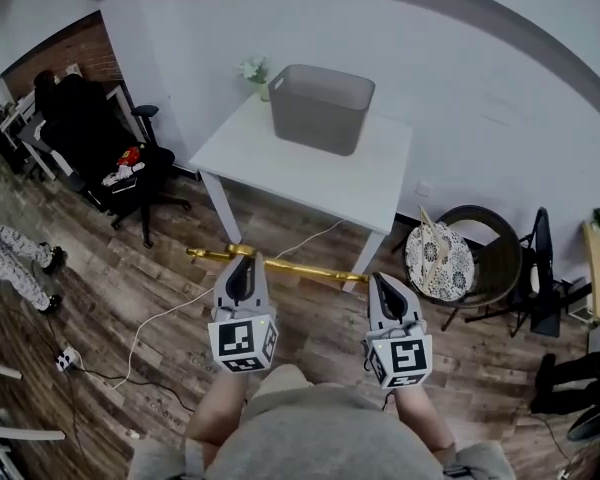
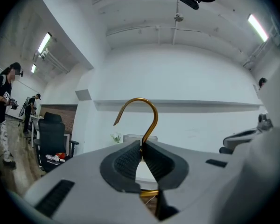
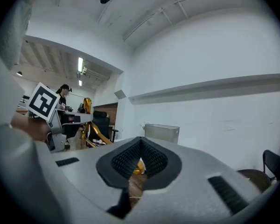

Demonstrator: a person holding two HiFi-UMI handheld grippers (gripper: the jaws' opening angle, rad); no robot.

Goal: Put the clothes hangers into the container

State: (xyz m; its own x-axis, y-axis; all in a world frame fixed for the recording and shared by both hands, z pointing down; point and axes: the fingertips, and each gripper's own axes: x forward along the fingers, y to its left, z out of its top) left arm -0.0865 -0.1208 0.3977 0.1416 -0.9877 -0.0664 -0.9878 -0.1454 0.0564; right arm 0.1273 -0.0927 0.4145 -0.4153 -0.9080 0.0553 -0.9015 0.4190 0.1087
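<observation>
A gold clothes hanger [image 1: 280,264] hangs level in the air in front of the white table [image 1: 310,163], held at both ends. My left gripper [image 1: 241,265] is shut on its neck; the gold hook [image 2: 141,115] rises above the closed pads. My right gripper [image 1: 383,286] is shut on the hanger's other end, where a gold tip [image 3: 138,167] shows between the pads. The grey container [image 1: 320,106] stands on the table, beyond both grippers and apart from the hanger.
A small plant [image 1: 253,70] sits at the table's back left corner. A black office chair [image 1: 120,158] stands left of the table, a round wicker chair [image 1: 460,258] to its right. A white cable [image 1: 170,313] runs across the wooden floor. People stand at far left.
</observation>
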